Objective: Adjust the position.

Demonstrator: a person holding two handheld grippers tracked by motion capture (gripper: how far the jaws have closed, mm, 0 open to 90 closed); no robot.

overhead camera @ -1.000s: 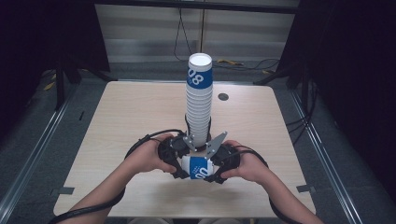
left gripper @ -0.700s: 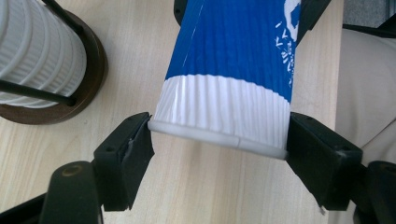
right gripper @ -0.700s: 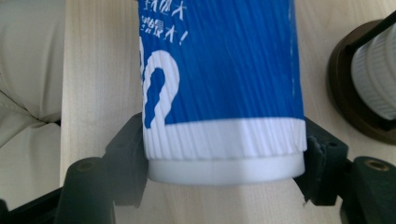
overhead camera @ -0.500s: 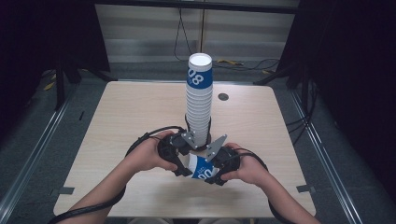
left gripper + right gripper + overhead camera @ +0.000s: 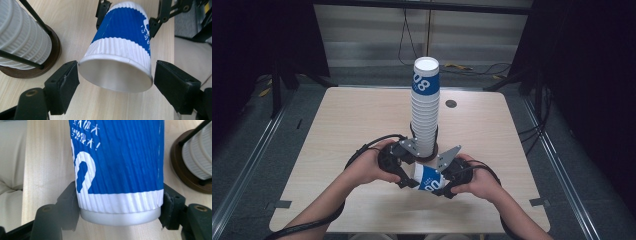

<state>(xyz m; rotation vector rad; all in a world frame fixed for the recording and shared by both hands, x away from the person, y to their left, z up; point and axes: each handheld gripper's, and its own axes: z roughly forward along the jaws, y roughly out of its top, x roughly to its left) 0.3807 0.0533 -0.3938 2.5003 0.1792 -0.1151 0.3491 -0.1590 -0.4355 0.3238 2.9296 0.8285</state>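
Note:
A blue and white ribbed paper cup (image 5: 429,179) lies tilted between the two grippers, near the table's front edge. My right gripper (image 5: 120,202) is shut on its bottom end, one jaw pressing on each side. The cup's open mouth (image 5: 115,75) faces my left gripper (image 5: 115,72), whose jaws stand open around the rim; a thin gap shows at one jaw. In the high view the left gripper (image 5: 404,172) and right gripper (image 5: 447,182) meet just in front of a tall stack of cups (image 5: 426,110). The stack stands in a wire holder with a dark round base (image 5: 53,50).
The light wooden table (image 5: 352,125) has a small dark cable hole (image 5: 451,104) behind the stack to the right. Black cables trail from both grippers across the front of the table. Floor rails and dark curtains flank the table.
The cup has tipped from nearly upright to slanted, and shifted slightly to the right with the right gripper. Both hands stay close together in front of the stack.

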